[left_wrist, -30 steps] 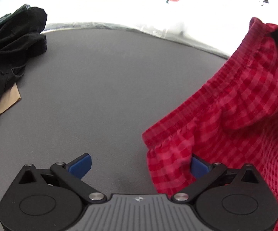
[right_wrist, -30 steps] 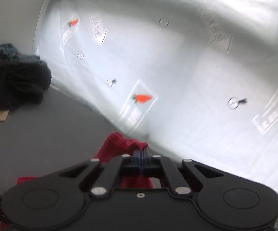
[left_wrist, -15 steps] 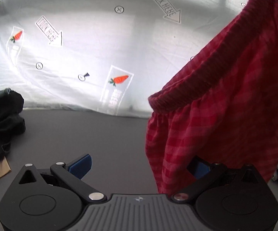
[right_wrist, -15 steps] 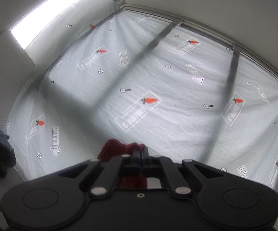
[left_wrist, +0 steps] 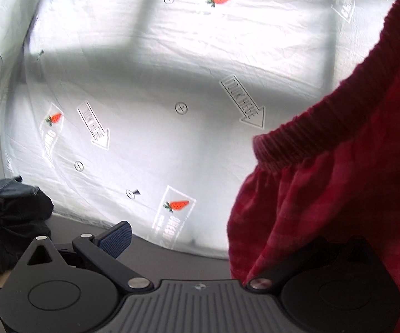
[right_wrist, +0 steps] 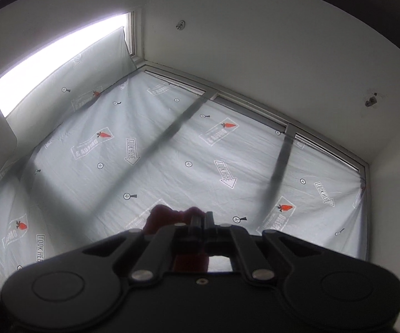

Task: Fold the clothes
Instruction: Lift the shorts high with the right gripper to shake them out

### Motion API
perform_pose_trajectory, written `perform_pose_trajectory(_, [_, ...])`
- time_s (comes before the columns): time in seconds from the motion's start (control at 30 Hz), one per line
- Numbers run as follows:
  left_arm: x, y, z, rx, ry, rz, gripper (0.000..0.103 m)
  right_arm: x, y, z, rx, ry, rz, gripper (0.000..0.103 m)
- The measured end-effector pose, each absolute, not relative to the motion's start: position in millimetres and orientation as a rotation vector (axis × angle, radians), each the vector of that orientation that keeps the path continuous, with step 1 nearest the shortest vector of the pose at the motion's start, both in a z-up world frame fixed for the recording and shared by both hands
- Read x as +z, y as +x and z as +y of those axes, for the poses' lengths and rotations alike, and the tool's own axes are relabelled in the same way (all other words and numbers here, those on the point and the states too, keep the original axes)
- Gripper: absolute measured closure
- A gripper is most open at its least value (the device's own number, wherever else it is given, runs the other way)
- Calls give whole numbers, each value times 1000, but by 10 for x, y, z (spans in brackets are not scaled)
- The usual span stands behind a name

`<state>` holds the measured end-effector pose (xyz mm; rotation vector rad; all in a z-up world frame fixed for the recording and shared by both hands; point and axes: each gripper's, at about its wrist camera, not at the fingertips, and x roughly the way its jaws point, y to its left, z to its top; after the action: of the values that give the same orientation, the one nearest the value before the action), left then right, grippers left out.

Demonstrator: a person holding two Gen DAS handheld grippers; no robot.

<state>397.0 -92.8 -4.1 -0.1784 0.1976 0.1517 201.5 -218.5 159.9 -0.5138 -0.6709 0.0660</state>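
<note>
Red checked shorts with an elastic waistband hang in the air on the right of the left wrist view. They drape over my left gripper's right finger, which is hidden. My left gripper is open, and its left blue pad shows bare. My right gripper is shut on a bunch of the red shorts and points up at the window and ceiling.
A pile of dark clothes lies at the left on the grey table. White printed plastic sheeting covers the window behind the table. A white ceiling fills the top of the right wrist view.
Both grippers have risen and tilted upward. The shorts have been lifted off the table and now hang. The right gripper now faces the ceiling.
</note>
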Motion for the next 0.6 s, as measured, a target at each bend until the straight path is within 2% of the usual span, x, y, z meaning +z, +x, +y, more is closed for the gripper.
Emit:
perform_pose_trajectory(0.2, [128, 3833, -854, 267, -176, 86, 0, 1672, 1711, -2234, 84, -466, -699, 102])
perform_pose_trajectory(0.37, [227, 3401, -557, 412, -172, 44, 0, 1635, 1547, -2193, 80, -468, -691, 102])
perform_pose_trajectory(0.6, [453, 2717, -12, 604, -182, 16, 0, 1527, 1545, -2250, 90, -373, -559, 100])
